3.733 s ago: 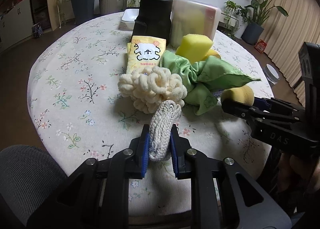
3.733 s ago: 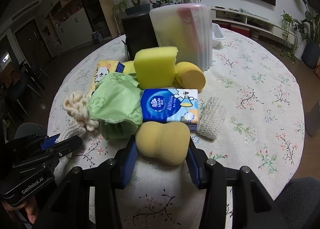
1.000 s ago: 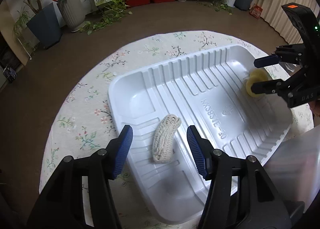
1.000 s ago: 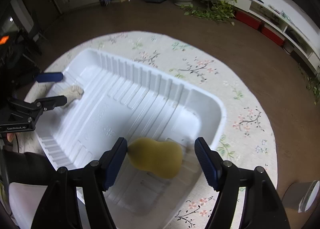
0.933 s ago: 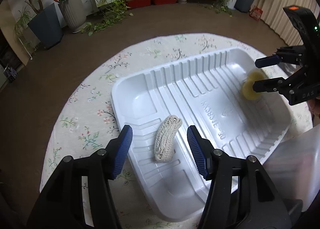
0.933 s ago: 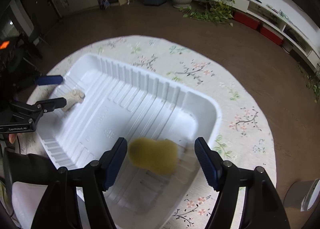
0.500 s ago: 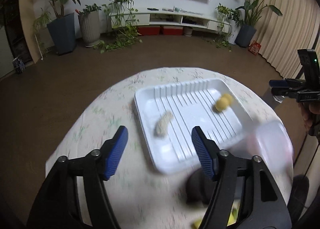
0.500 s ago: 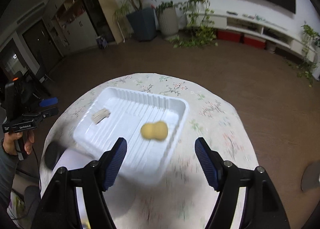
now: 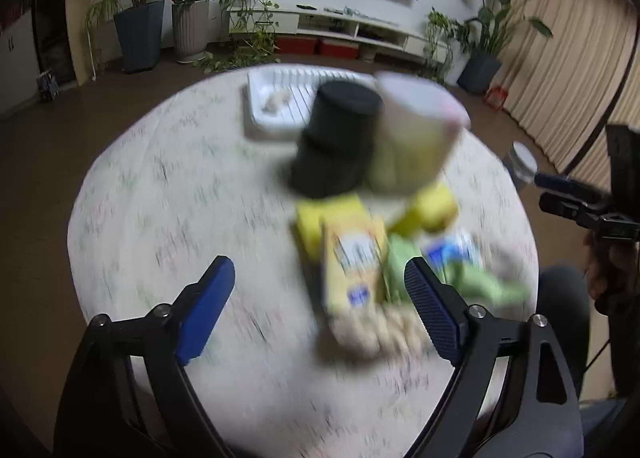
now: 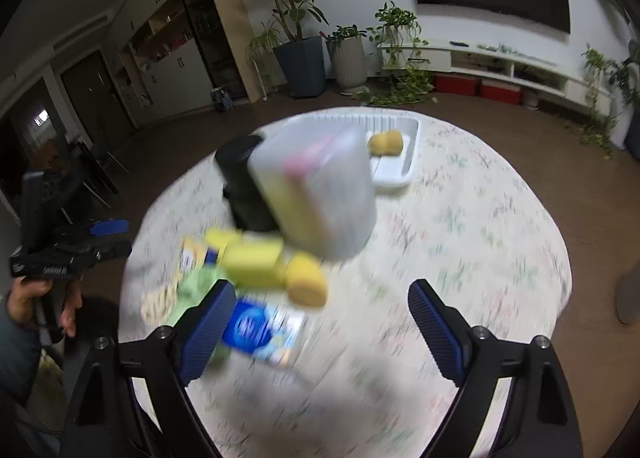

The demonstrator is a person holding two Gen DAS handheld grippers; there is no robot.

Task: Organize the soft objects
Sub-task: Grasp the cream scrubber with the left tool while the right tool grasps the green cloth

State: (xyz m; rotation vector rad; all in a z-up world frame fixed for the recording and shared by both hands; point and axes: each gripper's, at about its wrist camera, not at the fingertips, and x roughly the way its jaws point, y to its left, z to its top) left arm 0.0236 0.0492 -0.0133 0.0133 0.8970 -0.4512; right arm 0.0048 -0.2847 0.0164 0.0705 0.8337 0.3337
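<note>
Both drops done: cream knitted roll [image 9: 275, 99] and tan peanut-shaped sponge [image 10: 385, 143] now lying loose in the white ribbed plastic tray [image 10: 396, 174] at the far side of the round floral tabletop [image 9: 168, 194], apart from each other. A second ago both grippers right over the tray; now pulled back to the near edge, frames motion-blurred. Left gripper [image 9: 318, 308] spread wide, empty. Right gripper [image 10: 316, 322] likewise wide apart, nothing between the pads.

Back over the remaining pile, near side, in front of the black cylinder [image 9: 340, 138] and frosted plastic container [image 10: 316, 194]: yellow tissue pack [image 9: 352, 270], cream looped scrunchie-like bundle [image 9: 372, 332], green cloth [image 9: 476, 282], blue tissue pack [image 10: 262, 332], yellow block sponge [image 10: 252, 262], round yellow sponge [image 10: 306, 284]. All untouched.

Two items sorted, six or so left. Probably next pick: scrunchie bundle for left, blue pack or round sponge for right — judged from gripper aim only.
</note>
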